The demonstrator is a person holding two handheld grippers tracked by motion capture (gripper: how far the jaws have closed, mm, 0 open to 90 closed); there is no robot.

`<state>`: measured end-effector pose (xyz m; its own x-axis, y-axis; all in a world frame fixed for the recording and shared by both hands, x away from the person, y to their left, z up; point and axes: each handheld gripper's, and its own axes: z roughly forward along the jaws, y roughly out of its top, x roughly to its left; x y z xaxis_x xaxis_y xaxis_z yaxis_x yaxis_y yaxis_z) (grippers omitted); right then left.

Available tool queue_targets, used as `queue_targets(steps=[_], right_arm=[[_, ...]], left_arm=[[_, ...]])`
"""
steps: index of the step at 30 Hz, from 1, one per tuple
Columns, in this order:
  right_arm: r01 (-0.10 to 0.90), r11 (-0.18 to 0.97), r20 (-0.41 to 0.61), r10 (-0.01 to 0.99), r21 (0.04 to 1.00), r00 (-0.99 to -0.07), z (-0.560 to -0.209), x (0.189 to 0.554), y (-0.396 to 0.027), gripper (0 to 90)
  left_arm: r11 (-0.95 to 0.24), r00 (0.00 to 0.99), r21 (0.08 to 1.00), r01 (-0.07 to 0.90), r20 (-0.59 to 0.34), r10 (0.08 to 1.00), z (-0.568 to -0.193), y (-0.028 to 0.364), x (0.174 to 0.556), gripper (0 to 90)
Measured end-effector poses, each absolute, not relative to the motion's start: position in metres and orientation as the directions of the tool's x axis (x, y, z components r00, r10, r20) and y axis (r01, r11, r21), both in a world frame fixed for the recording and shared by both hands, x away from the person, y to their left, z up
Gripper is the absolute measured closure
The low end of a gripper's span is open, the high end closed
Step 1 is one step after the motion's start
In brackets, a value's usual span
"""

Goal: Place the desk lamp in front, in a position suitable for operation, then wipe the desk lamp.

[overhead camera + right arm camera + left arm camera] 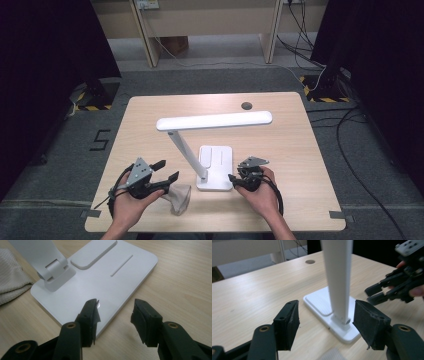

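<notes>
Closest to the person, just left of the desk lamp's base [216, 167]: a crumpled grey cloth [179, 196] lying flat on the wooden table [295, 145], right under the left gripper [169, 170]. Left gripper [325, 325] released, jaws spread wide, nothing between the pads, cloth not pinched at all. Aimed toward the lamp's tilted white arm [338, 280], which sits a bit beyond the jaws, not touched.

Same distance on the other side of the base: right gripper [231, 178], also released, jaws apart and holding nothing. In the right gripper view [115, 315] hovering over the near corner of the base [100, 282], one pad above the white plate beside a small shiny button [99, 305], the other pad out over bare table. Can't tell if the pad actually touches the base.

Further back from the base: lamp head [215, 121] stretched level across the middle of the table. Behind that, a dark round hole [246, 105] near the far edge.
</notes>
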<state>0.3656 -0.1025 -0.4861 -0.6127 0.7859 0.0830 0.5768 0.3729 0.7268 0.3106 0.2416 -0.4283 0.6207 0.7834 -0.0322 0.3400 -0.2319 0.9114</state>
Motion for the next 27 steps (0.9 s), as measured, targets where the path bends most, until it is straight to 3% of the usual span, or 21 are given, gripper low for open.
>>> queue_targets(steps=[7,27], right_arm=[[0.578,0.359,0.081,0.797,0.733,-0.598,-0.485,0.364,-0.112,54.5],[0.578,0.351,0.081,0.803,0.737,-0.591,-0.484,0.365,-0.118,53.0]], left_arm=[[-0.209,0.587,0.897,0.389,-0.066,0.807,-0.44,0.264,0.307,35.9],[-0.176,0.554,0.875,0.452,-0.12,0.824,-0.457,0.275,0.306,36.3]])
